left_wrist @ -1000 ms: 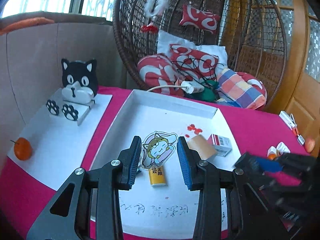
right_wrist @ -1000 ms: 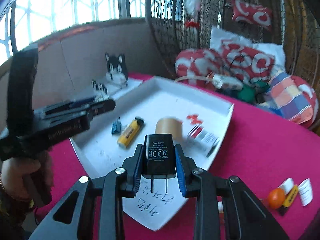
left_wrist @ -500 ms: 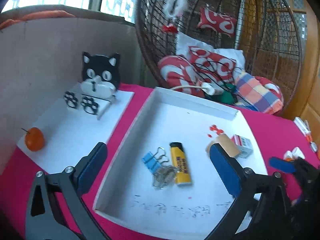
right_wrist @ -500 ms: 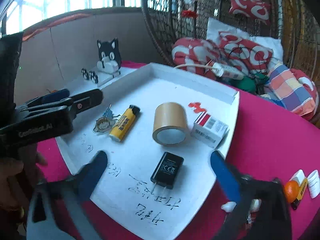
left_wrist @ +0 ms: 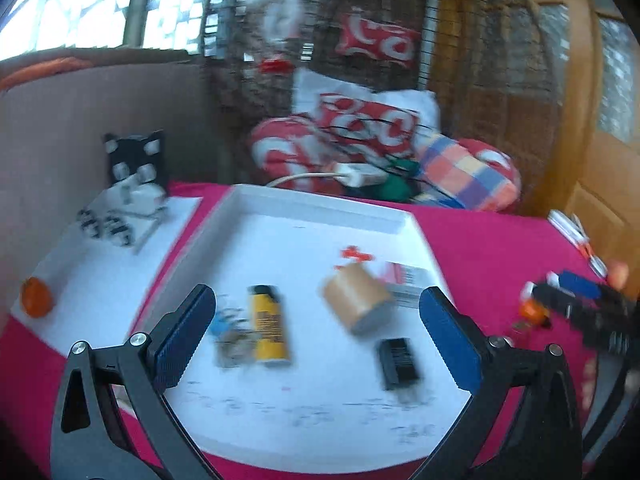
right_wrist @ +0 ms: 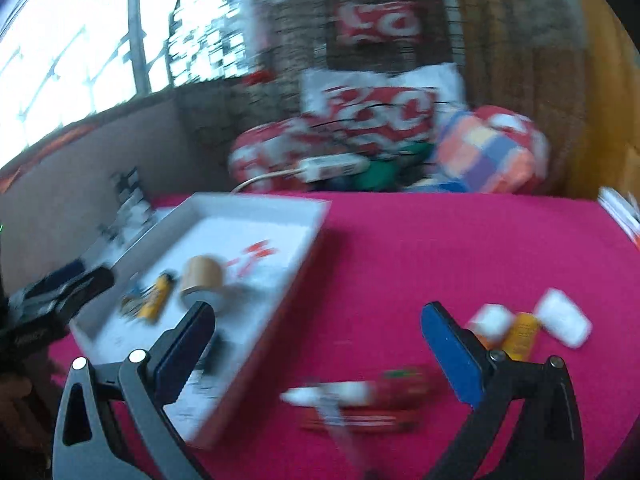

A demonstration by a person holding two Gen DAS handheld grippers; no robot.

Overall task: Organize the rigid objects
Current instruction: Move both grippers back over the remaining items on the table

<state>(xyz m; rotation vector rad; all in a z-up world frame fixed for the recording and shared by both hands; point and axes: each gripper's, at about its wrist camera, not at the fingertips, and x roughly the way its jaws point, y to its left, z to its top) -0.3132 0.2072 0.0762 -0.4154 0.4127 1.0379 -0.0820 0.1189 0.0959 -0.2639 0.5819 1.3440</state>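
Note:
A white tray (left_wrist: pixel 320 208) on the pink table holds a yellow lighter (left_wrist: pixel 269 330), a blue binder clip with a keychain (left_wrist: pixel 230 334), a tape roll (left_wrist: pixel 358 298), a small red-and-white box (left_wrist: pixel 406 276) and a black charger (left_wrist: pixel 400 362). My left gripper (left_wrist: pixel 316 340) is open and empty above the tray's front. My right gripper (right_wrist: pixel 318 354) is open and empty over the pink cloth right of the tray (right_wrist: pixel 312 232), above a blurred red and white object (right_wrist: pixel 360 396). Small white pieces and an orange item (right_wrist: pixel 524 328) lie to its right.
A black cat stand (left_wrist: pixel 136 176) and an orange fruit (left_wrist: pixel 36 302) sit on a white sheet at left. A wicker chair with red cushions (left_wrist: pixel 360 132) stands behind the table. The right gripper shows at the right edge of the left wrist view (left_wrist: pixel 588 308).
Both grippers opened and let go: the keychain and the charger now lie in the tray. My right gripper swung right, off the tray, over the pink cloth.

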